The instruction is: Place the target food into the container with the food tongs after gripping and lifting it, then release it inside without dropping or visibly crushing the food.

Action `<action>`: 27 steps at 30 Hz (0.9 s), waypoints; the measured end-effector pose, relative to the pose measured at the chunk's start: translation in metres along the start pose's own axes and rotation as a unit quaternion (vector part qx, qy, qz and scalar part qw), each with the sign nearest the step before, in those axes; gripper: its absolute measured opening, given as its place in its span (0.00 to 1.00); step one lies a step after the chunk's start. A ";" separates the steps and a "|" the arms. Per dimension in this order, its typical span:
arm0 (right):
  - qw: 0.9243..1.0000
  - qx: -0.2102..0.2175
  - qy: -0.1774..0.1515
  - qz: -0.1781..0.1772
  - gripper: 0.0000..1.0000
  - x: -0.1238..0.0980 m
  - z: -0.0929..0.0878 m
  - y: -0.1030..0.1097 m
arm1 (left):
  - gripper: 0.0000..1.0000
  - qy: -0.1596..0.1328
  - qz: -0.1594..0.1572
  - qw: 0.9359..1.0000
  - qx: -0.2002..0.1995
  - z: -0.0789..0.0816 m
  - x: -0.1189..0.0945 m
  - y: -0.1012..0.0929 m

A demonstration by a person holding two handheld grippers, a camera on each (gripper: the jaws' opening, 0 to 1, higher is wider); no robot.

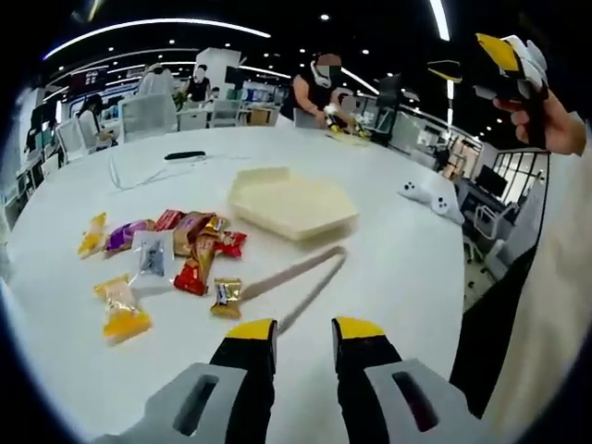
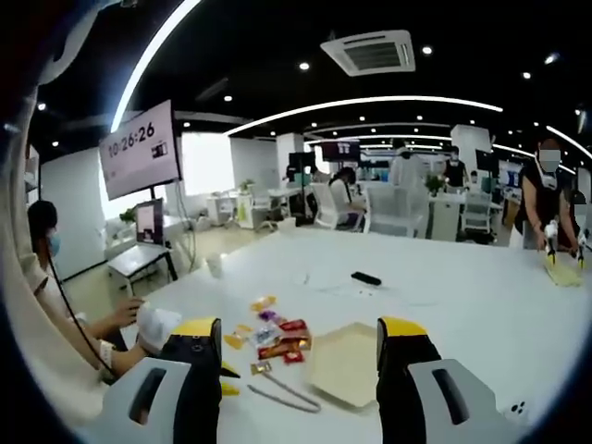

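Observation:
Several wrapped snack packets (image 1: 176, 250) lie in a loose pile on the white round table (image 1: 388, 277). A cream hexagonal container (image 1: 291, 203) sits just right of the pile. The beige food tongs (image 1: 296, 277) lie flat in front of it, arms spread. My left gripper (image 1: 305, 331) hovers low over the table near the tongs, open with nothing between its jaws. My right gripper (image 1: 504, 60) is held high at the upper right by a hand (image 1: 550, 116). In the right gripper view, my right gripper (image 2: 299, 331) is wide open, far above the snacks (image 2: 273, 338), container (image 2: 347, 363) and tongs (image 2: 282, 393).
A black remote (image 1: 185, 155) and a thin cable (image 1: 129, 176) lie on the far side of the table. A white controller (image 1: 430, 196) rests near the right edge. Another person (image 1: 324, 88) works at the far edge. A seated person (image 2: 42, 250) is at the left.

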State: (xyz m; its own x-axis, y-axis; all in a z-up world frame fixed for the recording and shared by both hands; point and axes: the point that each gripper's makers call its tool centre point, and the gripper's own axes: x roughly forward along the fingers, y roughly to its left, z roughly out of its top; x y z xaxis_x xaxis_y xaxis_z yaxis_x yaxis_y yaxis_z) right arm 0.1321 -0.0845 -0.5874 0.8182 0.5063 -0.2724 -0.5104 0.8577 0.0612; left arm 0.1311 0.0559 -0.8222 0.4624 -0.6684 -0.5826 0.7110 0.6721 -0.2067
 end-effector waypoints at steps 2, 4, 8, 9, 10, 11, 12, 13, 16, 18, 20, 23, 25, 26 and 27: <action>1.000 0.003 0.002 -0.001 0.68 -0.001 -0.002 0.000 | 0.22 0.008 -0.002 1.000 0.003 -0.002 0.003 0.000; 1.000 0.004 0.006 -0.004 0.68 -0.001 -0.004 -0.002 | 0.21 0.010 -0.004 1.000 0.001 -0.003 0.004 0.000; 1.000 0.022 0.009 -0.013 0.69 -0.004 -0.007 -0.008 | 0.19 0.019 -0.007 1.000 -0.002 -0.004 0.007 -0.001; 1.000 0.022 0.008 -0.015 0.69 -0.004 -0.006 -0.009 | 0.19 0.020 -0.006 1.000 -0.001 -0.003 0.007 0.000; 1.000 0.020 0.007 -0.018 0.69 -0.004 -0.005 -0.010 | 0.19 0.020 -0.005 1.000 0.000 -0.002 0.008 0.001; 1.000 0.020 0.006 -0.019 0.69 -0.005 -0.005 -0.010 | 0.19 0.020 -0.006 1.000 0.000 -0.002 0.009 0.001; 1.000 0.021 0.006 -0.020 0.68 -0.005 -0.004 -0.011 | 0.19 0.021 -0.006 1.000 0.001 -0.001 0.010 0.003; 1.000 0.021 0.006 -0.020 0.68 -0.006 -0.004 -0.011 | 0.18 0.022 -0.005 1.000 0.004 -0.001 0.011 0.003; 1.000 0.018 0.010 -0.022 0.68 -0.007 -0.006 -0.011 | 0.17 0.030 -0.005 0.999 0.015 -0.001 0.014 0.006; 0.999 0.019 0.012 -0.026 0.68 -0.008 -0.007 -0.012 | 0.15 0.041 -0.004 0.999 0.030 -0.005 0.017 0.010; 0.999 0.026 0.014 -0.027 0.68 -0.009 -0.008 -0.013 | 0.14 0.044 -0.006 0.999 0.031 -0.005 0.019 0.011; 0.999 0.028 0.011 -0.031 0.68 -0.011 -0.006 -0.015 | 0.13 0.055 -0.008 0.997 0.045 -0.008 0.022 0.012; 0.999 0.027 0.011 -0.030 0.68 -0.011 -0.005 -0.015 | 0.10 0.058 -0.013 0.997 0.045 -0.010 0.024 0.012; 0.999 0.026 0.012 -0.031 0.68 -0.010 -0.005 -0.015 | 0.10 0.058 -0.017 0.997 0.049 -0.009 0.025 0.010; 0.999 0.025 0.012 -0.031 0.68 -0.010 -0.005 -0.015 | 0.10 0.062 -0.017 0.996 0.056 -0.010 0.026 0.011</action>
State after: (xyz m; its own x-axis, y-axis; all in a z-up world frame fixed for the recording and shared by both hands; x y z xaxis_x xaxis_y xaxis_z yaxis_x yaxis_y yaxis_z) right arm 0.1299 -0.1027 -0.5899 0.8404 0.4510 -0.3007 -0.4452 0.8907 0.0917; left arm 0.1458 0.0489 -0.8474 0.3730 -0.6405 -0.6713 0.7832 0.6053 -0.1423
